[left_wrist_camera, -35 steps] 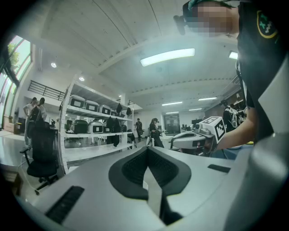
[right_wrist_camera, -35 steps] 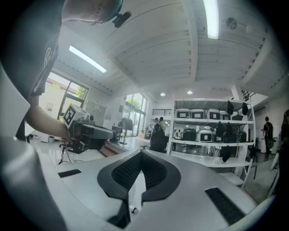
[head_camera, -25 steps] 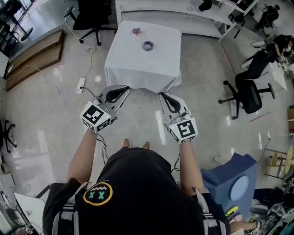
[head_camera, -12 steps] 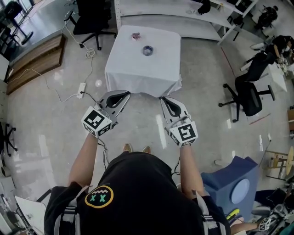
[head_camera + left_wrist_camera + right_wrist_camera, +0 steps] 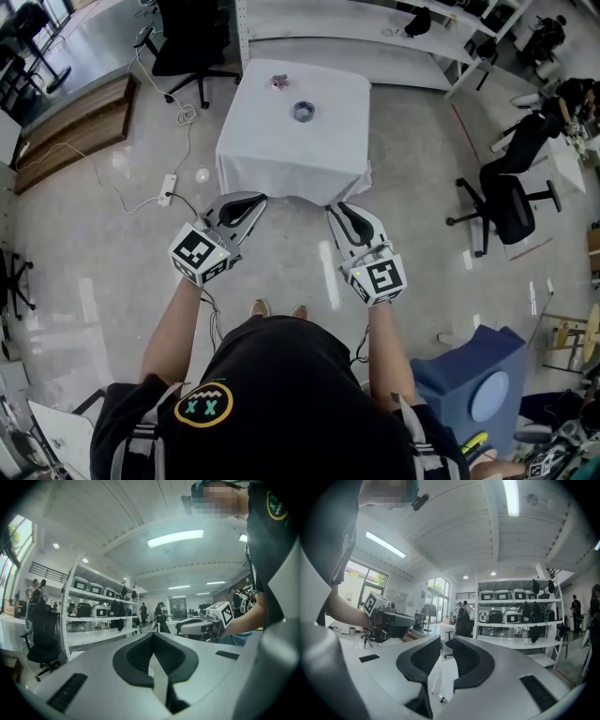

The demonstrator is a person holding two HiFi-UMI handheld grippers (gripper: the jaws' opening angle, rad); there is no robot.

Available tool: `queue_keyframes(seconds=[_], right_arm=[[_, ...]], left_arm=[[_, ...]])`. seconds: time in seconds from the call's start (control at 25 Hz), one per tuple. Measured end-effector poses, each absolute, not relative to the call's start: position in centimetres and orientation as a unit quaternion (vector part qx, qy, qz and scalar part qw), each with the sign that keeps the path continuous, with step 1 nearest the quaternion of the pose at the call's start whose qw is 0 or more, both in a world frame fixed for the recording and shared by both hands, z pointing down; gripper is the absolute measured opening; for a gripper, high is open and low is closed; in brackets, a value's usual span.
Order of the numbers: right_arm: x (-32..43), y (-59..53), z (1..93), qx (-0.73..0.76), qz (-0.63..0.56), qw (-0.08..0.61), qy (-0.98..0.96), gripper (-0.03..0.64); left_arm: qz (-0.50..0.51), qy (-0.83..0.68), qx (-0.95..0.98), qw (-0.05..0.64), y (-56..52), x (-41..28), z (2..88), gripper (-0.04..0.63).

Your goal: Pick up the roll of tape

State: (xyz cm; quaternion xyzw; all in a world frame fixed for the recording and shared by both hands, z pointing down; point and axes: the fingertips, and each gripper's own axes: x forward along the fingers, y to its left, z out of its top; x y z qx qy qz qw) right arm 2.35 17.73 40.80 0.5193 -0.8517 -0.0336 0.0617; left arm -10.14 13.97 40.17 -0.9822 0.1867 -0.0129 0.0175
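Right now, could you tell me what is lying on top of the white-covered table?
A roll of tape and a small pinkish item, apart. The white cloth hides the tabletop and whatever is underneath.

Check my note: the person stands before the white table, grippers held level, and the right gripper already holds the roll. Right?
Wrong on the hold. The right gripper holds nothing: the right gripper view shows its jaws a little apart, having just been opening, with nothing between them. The roll lies on the table, as the head view shows. The rest stands.
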Motion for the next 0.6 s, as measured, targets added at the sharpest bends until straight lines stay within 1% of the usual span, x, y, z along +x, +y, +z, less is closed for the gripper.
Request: queue_keyframes(seconds=[0.2, 0.48, 0.52, 0.6], right_arm=[[2.47, 17.64, 41.03, 0.520, -0.023, 0.058, -0.852, 0.180], [2.92, 17.65, 41.28, 0.520, -0.014, 0.050, -0.853, 0.264], [2.99, 17.67, 41.37, 0.522, -0.012, 0.050, -0.852, 0.281], [3.02, 17.68, 41.36, 0.522, -0.012, 0.052, -0.851, 0.337]], left_arm=[[-0.013, 0.187, -0.982, 0.017, 13.85, -10.33, 40.35, 0.015], [-0.013, 0.189, -0.982, 0.015, 13.81, -10.39, 40.67, 0.015], [-0.013, 0.190, -0.982, 0.015, 13.84, -10.44, 40.68, 0.015], [-0.014, 0.190, -0.982, 0.014, 13.94, -10.52, 40.67, 0.015]])
